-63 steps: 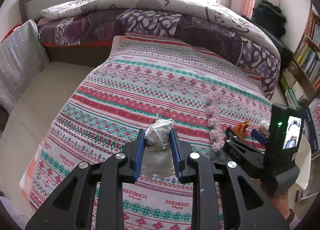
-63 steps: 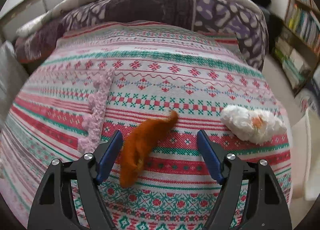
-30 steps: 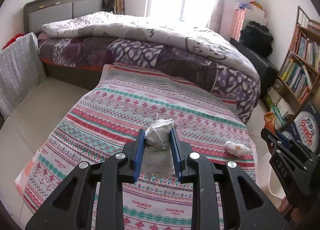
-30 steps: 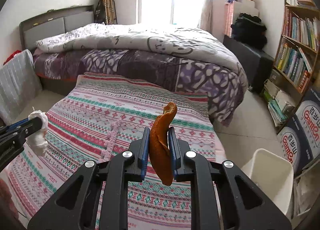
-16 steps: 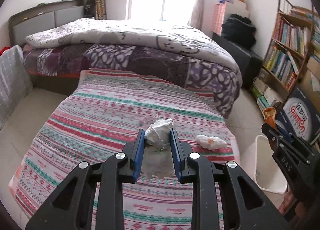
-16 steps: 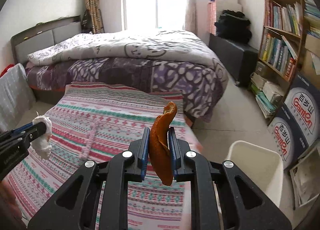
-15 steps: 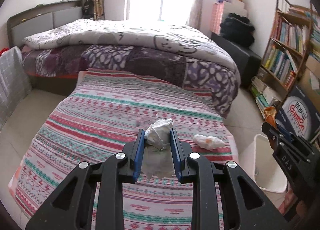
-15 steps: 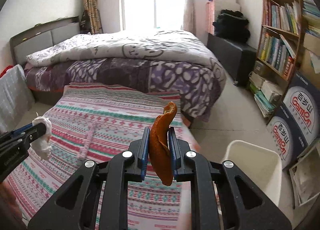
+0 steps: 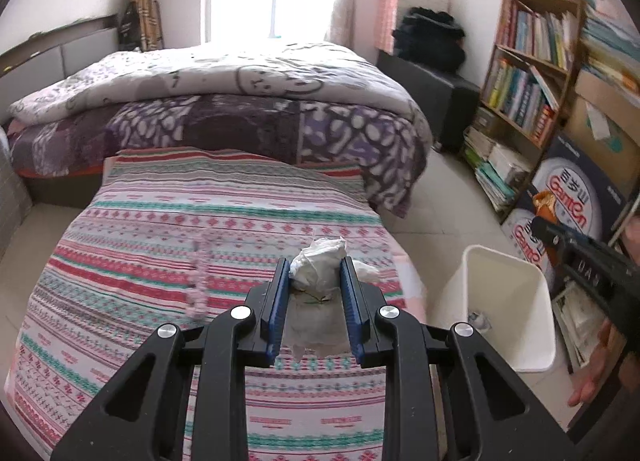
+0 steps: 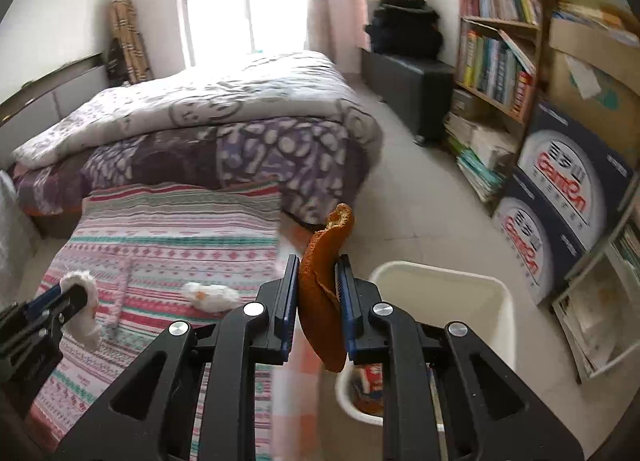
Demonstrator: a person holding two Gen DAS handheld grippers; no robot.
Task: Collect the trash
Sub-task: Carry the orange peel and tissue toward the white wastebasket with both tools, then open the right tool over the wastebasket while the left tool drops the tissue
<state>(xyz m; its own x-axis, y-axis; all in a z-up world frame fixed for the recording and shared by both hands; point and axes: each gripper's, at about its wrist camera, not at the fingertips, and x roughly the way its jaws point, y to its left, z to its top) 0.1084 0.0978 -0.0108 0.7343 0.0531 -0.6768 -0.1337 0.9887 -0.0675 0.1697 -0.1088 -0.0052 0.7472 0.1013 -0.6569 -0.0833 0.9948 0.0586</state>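
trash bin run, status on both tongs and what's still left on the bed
Left tongs shut on tissue wad. Right tongs shut on orange peel, near white bin. One tissue left on bedspread.

I hold my left tool (image 9: pixel 313 297) level, its 2 fingers clamped on something white. My right tool (image 10: pixel 318 301), off to its right, is likewise clamped, gripping something orange.
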